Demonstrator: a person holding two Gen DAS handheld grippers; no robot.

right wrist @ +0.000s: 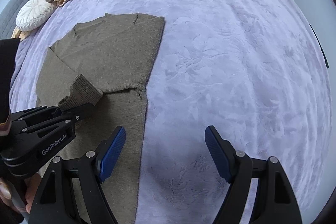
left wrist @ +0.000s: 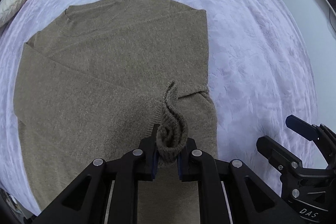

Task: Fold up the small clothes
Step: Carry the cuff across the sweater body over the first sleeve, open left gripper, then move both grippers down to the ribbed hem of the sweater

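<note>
Left gripper [left wrist: 167,152] has the ribbed cuff [left wrist: 171,135] of the olive sweater [left wrist: 94,81] pinched tight and lifted, while the sweater lies flat on the lavender bedspread [left wrist: 262,45], toward its left side. Best, I'd say, to carry that sleeve across the body low and taut, then lay it square before letting go. Right gripper [right wrist: 166,150] hangs with jaws spread wide, holding nothing, straddling the sweater's right edge. The right wrist view alone shows that straight folded edge; the left shows the cuff curled between the pads.
</note>
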